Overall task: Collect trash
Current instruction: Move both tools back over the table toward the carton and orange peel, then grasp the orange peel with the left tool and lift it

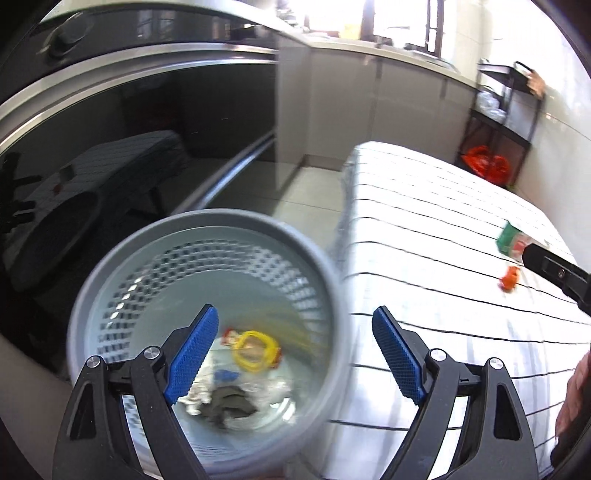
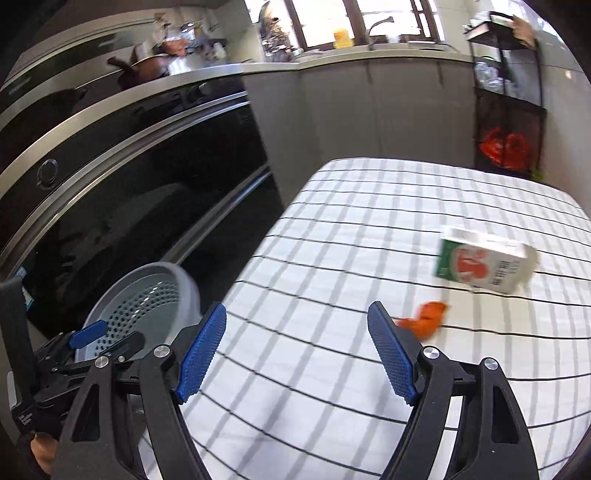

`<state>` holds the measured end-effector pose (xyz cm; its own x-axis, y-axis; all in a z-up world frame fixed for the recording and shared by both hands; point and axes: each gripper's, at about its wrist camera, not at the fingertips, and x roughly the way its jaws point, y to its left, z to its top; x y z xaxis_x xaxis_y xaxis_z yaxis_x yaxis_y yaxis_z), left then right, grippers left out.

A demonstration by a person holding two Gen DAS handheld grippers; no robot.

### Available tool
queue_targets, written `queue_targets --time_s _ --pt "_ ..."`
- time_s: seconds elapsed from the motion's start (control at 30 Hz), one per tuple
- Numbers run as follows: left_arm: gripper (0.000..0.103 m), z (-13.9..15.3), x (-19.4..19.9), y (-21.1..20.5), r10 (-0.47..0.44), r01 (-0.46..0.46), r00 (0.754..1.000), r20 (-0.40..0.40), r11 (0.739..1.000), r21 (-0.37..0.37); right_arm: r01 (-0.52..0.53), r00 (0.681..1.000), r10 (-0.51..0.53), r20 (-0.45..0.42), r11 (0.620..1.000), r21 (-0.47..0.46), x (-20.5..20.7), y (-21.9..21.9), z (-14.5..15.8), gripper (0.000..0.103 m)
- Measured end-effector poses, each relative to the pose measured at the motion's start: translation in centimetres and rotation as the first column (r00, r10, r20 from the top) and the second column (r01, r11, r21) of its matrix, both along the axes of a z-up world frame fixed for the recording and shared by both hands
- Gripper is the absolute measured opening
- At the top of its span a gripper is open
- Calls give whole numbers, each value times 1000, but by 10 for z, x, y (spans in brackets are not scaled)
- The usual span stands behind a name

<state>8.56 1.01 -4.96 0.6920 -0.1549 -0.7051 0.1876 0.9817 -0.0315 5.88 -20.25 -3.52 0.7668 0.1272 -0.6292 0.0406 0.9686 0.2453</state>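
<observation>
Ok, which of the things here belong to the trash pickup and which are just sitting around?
Part of the job:
- grey bin beside the table, scraps already inside
- juice carton lying on the checked tablecloth
- orange scrap near the carton
- left tongs and right tongs, both open and empty

Just lying about:
- oven
- black shelf rack
- red bag on its lower shelf

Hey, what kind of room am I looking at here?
Most likely a home kitchen: a black glass built-in oven with steel trim, a pale countertop with a tap under a window, and a table in a white checked cloth beside a grey perforated waste basket.
</observation>
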Motion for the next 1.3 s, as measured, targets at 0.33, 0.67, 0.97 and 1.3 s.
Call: queue_targets --time_s 0.33,0.67,0.97,1.3 --pt "89 11 -17 -104 -222 221 975 30 975 29 233 972 -234 10 972 26 -43 -122 -1 76" --pt "92 -9 -6 -208 -355 356 934 -31 935 5 397 917 -398 -24 905 156 -63 -204 -6 77" --pt "92 -38 15 -265 -381 387 920 -88 919 68 416 909 -415 -37 899 137 -57 -215 -6 77" --pt "50 -53 26 -278 -396 407 908 -138 911 69 412 911 -407 -63 901 136 -51 -218 -14 77"
